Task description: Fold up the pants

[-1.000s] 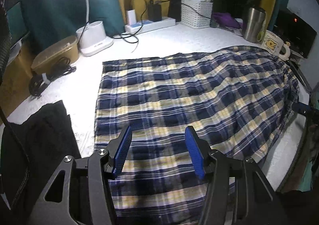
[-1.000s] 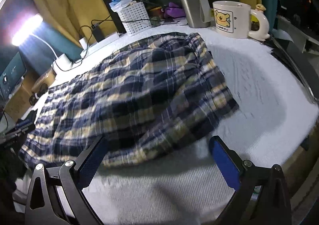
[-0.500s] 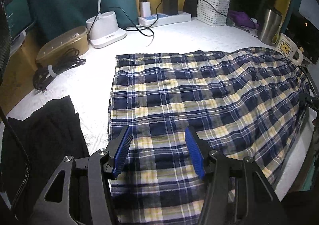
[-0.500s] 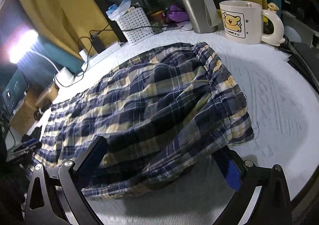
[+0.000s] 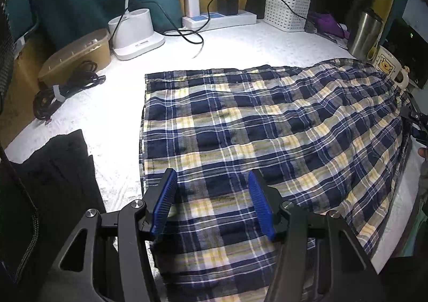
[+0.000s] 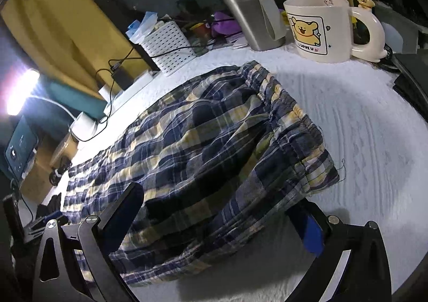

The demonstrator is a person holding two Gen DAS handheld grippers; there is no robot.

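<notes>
On the white textured cover: plaid pants [image 5: 267,125] of soft woven cloth, navy and yellow, spread flat with rumpled folds.
Waistband: gathered elastic edge [image 6: 291,114] lies nearest the mug.
Left gripper [image 5: 211,205]: blue ribbed pads spread wide above the cloth, gripping nothing.
Right gripper [image 6: 222,219]: jaws wide, straddling the pants' near edge.
Mug [image 6: 321,29]: glossy ceramic, bear print.
Tumbler [image 6: 246,4]: brushed steel cylinder.
Basket [image 5: 287,7]: white perforated plastic.
</notes>
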